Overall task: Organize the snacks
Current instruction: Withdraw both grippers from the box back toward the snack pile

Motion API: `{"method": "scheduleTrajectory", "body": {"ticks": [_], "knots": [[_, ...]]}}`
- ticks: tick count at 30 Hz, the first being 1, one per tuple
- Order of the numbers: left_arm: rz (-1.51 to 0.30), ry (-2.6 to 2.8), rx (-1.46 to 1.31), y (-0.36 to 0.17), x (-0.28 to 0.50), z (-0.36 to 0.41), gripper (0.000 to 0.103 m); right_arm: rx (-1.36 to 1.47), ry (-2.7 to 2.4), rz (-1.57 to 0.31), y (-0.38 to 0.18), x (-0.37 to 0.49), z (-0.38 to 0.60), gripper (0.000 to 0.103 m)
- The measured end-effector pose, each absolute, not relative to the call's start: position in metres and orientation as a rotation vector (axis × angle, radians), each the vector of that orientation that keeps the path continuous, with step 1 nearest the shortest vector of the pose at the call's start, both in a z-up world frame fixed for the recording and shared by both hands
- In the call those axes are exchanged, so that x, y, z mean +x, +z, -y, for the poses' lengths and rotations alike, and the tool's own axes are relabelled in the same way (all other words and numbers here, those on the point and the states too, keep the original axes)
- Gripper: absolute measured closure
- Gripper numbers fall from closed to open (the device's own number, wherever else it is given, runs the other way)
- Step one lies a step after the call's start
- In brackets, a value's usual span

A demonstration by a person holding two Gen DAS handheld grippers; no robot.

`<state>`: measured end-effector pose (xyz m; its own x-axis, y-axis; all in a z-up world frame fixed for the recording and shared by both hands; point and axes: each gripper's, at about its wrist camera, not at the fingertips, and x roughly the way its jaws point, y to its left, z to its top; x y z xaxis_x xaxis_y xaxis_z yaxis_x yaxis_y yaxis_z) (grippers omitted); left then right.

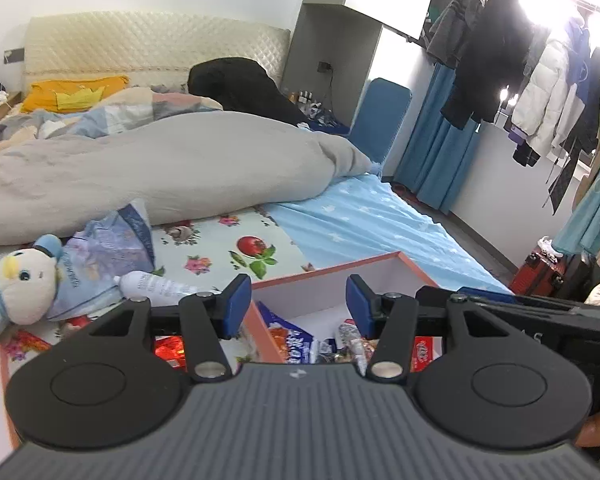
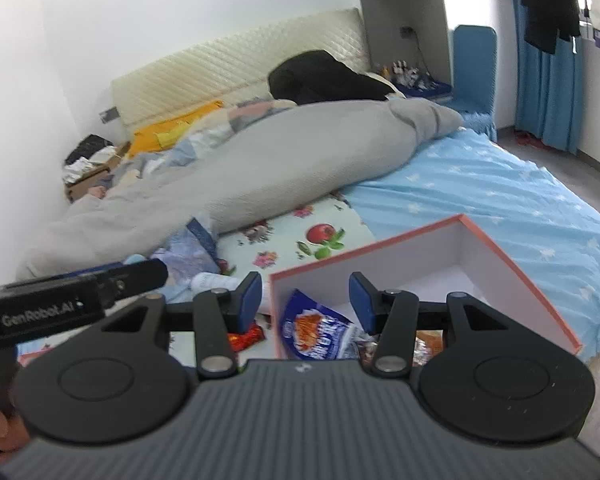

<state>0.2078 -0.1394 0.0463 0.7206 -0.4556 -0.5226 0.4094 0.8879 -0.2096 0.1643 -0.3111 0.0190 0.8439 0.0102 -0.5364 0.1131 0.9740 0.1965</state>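
Note:
A pink-rimmed white box point(image 1: 342, 266) point(image 2: 512, 268) stands open on the bed and holds several snack packets. A blue and white snack bag point(image 1: 290, 336) point(image 2: 320, 330) leans in its near left corner. A red wrapped snack point(image 1: 168, 350) point(image 2: 246, 338) lies on the floral mat outside the box, to its left. My left gripper point(image 1: 298, 304) is open and empty above the box's near left edge. My right gripper point(image 2: 304, 302) is open and empty over the same box. The left gripper's body point(image 2: 72, 300) shows at the left of the right wrist view.
A grey duvet point(image 1: 160, 172) fills the bed behind the floral mat point(image 1: 236, 248). A plush toy point(image 1: 16, 284), a blue printed bag point(image 1: 108, 248) and a white tube point(image 1: 152, 282) lie left of the box. The bed edge and floor are to the right.

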Motion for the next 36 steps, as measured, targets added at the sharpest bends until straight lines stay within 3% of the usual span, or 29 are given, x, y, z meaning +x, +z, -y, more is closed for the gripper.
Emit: {"method": "scheduleTrajectory", "body": {"ticks": [18, 36], "knots": [[-0.591, -0.317, -0.092, 0.023, 0.146, 0.041, 0.045, 0.21, 0.064, -0.558, 0.0, 0.128, 0.231, 0.052], [-0.716, -0.17, -0.143, -0.037, 0.118, -0.018, 0.045, 0.223, 0.135, -0.708, -0.067, 0.117, 0.172, 0.052]]}}
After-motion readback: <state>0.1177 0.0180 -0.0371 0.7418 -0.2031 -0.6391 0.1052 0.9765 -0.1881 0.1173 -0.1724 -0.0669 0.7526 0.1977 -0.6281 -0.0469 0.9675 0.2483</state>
